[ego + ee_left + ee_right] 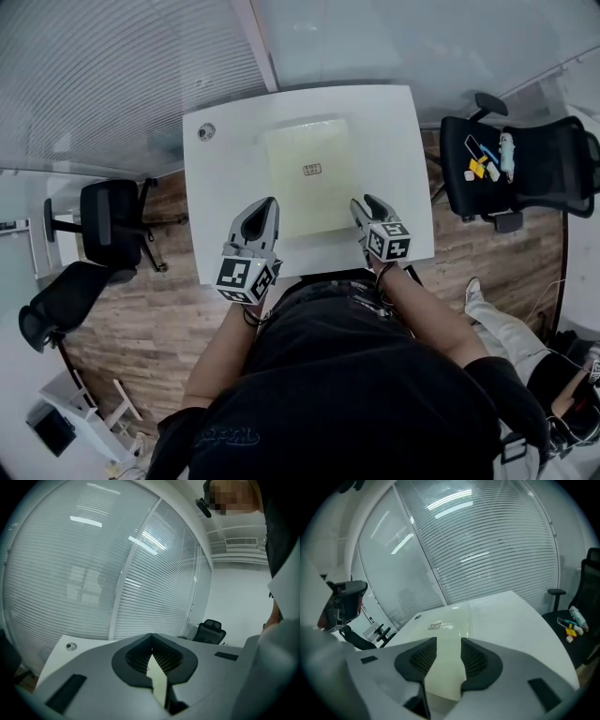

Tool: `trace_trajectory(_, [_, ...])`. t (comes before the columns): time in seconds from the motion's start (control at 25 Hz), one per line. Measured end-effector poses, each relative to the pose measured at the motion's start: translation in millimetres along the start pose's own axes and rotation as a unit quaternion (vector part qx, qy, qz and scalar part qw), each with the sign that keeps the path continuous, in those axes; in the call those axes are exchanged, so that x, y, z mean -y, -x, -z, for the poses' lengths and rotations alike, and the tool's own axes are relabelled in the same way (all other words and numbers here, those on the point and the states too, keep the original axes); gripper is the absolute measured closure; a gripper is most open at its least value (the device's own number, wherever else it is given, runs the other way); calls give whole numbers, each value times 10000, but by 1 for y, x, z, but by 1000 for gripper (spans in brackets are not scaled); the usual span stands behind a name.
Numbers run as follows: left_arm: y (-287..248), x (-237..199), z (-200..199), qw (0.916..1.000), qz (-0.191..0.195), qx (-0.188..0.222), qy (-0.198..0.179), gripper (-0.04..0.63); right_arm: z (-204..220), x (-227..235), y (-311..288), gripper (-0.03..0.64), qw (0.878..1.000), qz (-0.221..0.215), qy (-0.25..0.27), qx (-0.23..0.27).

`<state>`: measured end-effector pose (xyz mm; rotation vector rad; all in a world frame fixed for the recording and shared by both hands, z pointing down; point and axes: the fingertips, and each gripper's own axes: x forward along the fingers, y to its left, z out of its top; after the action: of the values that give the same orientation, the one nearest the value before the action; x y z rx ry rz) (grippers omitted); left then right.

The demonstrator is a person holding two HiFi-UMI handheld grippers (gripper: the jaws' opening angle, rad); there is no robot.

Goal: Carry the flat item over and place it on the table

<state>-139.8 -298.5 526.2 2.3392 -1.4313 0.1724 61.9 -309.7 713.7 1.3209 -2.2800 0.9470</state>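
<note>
Sheet between parted fingers: right gripper view alone shows.

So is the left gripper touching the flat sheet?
Touching. In the left gripper view, the left gripper has its jaws shut on the flat sheet, seen edge-on.

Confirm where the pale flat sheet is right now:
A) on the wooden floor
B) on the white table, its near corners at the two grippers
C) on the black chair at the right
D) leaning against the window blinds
B: the head view shows the pale flat sheet lying on the white table, with the left gripper and right gripper at its near corners; the black chair holds only small items.
</note>
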Motion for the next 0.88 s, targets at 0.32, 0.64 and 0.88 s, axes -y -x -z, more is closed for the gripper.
trace_trajectory(0.32, [25, 3, -11, 9996, 90, 227, -114, 583, -39, -42, 32, 499, 9957, -96, 614, 689])
trace_trajectory(0.64, [51, 11, -27, 9978, 260, 524, -308, 583, -74, -86, 71, 574, 9837, -272, 1149, 1358])
trace_trajectory(0.88, [69, 17, -29, 9963, 401, 664, -361, 583, -82, -122, 99, 594, 9731, -474, 1542, 1647])
